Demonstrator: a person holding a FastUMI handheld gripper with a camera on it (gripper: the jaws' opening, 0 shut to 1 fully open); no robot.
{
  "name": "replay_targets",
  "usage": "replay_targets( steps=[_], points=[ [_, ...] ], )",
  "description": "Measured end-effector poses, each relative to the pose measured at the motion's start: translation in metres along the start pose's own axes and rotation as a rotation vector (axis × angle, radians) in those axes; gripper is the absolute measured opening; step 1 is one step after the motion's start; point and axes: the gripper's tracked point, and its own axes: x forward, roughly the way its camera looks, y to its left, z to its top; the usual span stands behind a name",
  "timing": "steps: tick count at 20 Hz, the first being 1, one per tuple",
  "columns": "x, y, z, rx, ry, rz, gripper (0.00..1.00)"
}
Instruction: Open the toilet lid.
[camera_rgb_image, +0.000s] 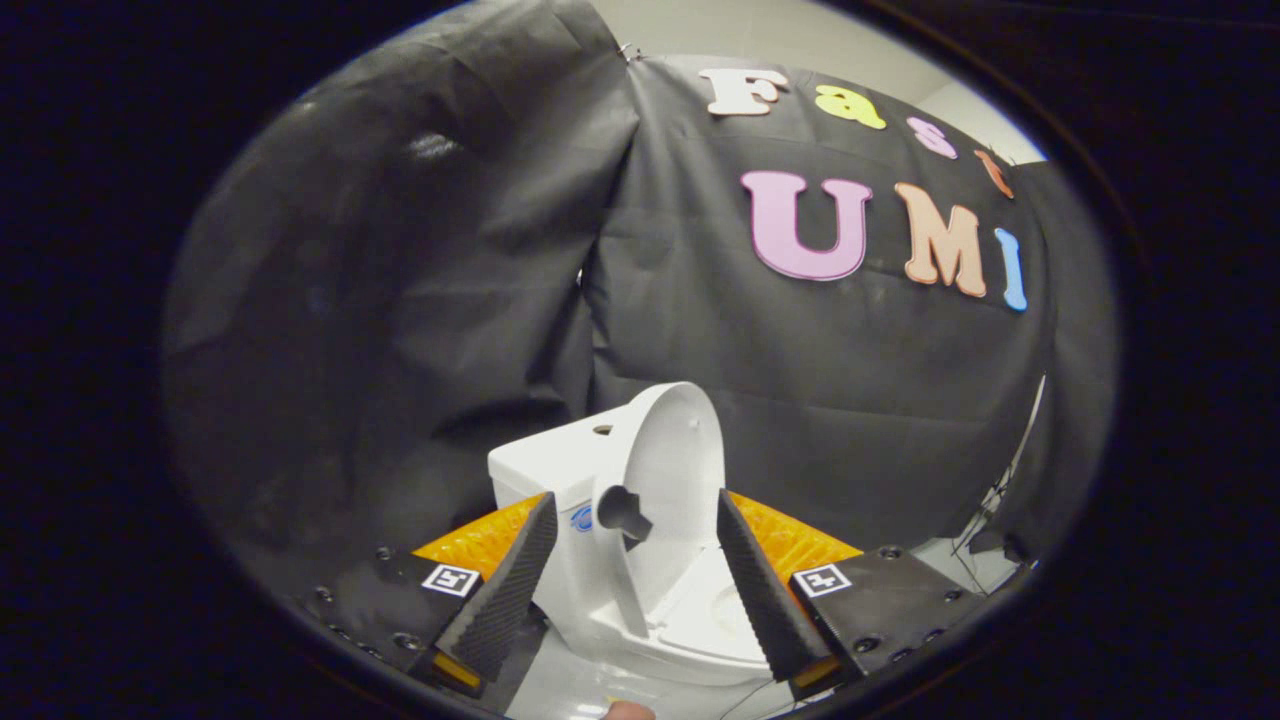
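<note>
Left of the spread, empty claw sits the tank. Between its fingers stands the small toilet's lid, already raised (light, stiff, slick plastic, likely); hold it by its rim, above the bowl.

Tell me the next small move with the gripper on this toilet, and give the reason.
Probably draw the gripper straight back, fingers kept open. The toilet lid already stands raised near the tank, and the seat below lies uncovered. The fingers stand apart on either side of the lid, pressing on nothing, so backing out should leave it up.
</note>
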Motion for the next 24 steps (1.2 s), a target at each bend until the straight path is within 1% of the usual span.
replay_targets(
  steps=[2,4,6,8,10,12,15,18,24],
  points=[
    [-0.015,-0.026,0.008,0.001,-0.027,0.008,0.98],
    [-0.03,-0.054,0.01,-0.032,-0.038,-0.012,0.98],
    [-0.043,-0.077,0.009,-0.053,-0.051,-0.013,0.98],
    [-0.052,-0.097,-0.002,-0.059,-0.044,-0.023,0.98],
    [-0.061,-0.118,-0.019,-0.034,-0.032,-0.05,0.98],
    [-0.069,-0.128,-0.031,-0.015,-0.048,-0.059,0.98],
    [-0.08,-0.149,-0.038,-0.003,-0.105,-0.098,0.98],
    [-0.081,-0.167,-0.046,0.022,-0.108,-0.14,0.98],
    [-0.086,-0.183,-0.047,0.046,-0.128,-0.18,0.98]
  ],
)
